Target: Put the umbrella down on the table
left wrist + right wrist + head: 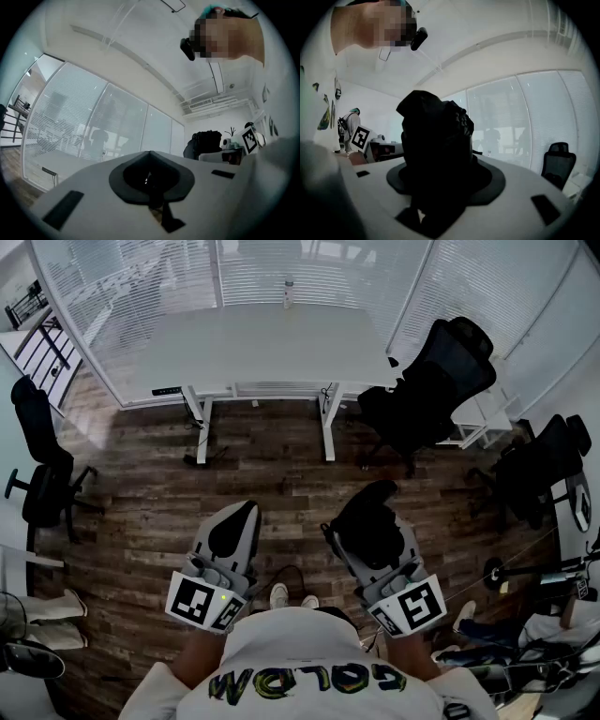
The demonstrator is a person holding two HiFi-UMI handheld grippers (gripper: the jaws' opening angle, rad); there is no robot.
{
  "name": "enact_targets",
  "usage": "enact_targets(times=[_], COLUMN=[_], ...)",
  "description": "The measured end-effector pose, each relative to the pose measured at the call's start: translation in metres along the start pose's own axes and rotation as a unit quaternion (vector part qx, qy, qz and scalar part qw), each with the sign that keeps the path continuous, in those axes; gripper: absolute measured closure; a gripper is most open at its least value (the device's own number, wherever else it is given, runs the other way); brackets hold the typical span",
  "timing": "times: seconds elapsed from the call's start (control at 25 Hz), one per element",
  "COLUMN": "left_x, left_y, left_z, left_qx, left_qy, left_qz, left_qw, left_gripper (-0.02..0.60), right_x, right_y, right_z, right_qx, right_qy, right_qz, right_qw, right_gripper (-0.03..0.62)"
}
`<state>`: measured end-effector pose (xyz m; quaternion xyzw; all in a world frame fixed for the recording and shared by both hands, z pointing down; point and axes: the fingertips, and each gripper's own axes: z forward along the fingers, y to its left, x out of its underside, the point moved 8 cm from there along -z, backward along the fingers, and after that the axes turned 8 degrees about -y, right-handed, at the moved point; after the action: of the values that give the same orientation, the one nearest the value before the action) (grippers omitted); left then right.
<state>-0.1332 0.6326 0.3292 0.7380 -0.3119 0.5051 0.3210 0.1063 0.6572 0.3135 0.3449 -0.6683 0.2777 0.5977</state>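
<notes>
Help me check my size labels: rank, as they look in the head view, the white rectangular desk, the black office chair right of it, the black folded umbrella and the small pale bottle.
1. white rectangular desk
2. black office chair
3. black folded umbrella, nearest the camera, so enlarged
4. small pale bottle

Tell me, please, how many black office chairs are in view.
3: the left chair by the floor's left edge, the middle chair at the right end of the white table, the far-right chair. More may be hidden.
</notes>
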Motion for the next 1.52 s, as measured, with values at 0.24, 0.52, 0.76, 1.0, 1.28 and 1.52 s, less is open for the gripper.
enact_targets(times=[0.24,0.52,0.76,1.0,1.28,1.52], left_x=[-0.003,0.000,0.008,0.020,0.036,0.048], left_y=[0.008,0.011,0.015,0.024,0.031,0.036], left_z=[-0.013,-0.016,0.004,0.047,0.115,0.174], left_qx=[0.006,0.006,0.006,0.004,-0.001,-0.011], left_qy=[-0.001,0.003,0.007,0.008,0.012,0.014], left_qz=[0.002,-0.004,-0.002,-0.002,0.001,0.004], left_qw=[1.0000,1.0000,1.0000,1.0000,0.9999,0.9998], left_gripper=[0.571,0.571,0.571,0.571,0.571,0.571], right_x=[0.001,0.003,0.010,0.016,0.019,0.021], right_y=[0.015,0.016,-0.003,-0.044,-0.112,-0.174], right_z=[0.001,0.003,0.015,0.038,0.068,0.092], right_qx=[0.004,0.003,0.000,-0.005,-0.013,-0.018], right_qy=[-0.001,-0.001,-0.004,-0.002,-0.003,-0.006], right_qz=[-0.006,0.005,0.009,0.012,0.016,0.021], right_qw=[1.000,1.000,1.000,1.000,1.000,1.000], right_gripper=[0.347,0.339,0.339,0.338,0.338,0.338])
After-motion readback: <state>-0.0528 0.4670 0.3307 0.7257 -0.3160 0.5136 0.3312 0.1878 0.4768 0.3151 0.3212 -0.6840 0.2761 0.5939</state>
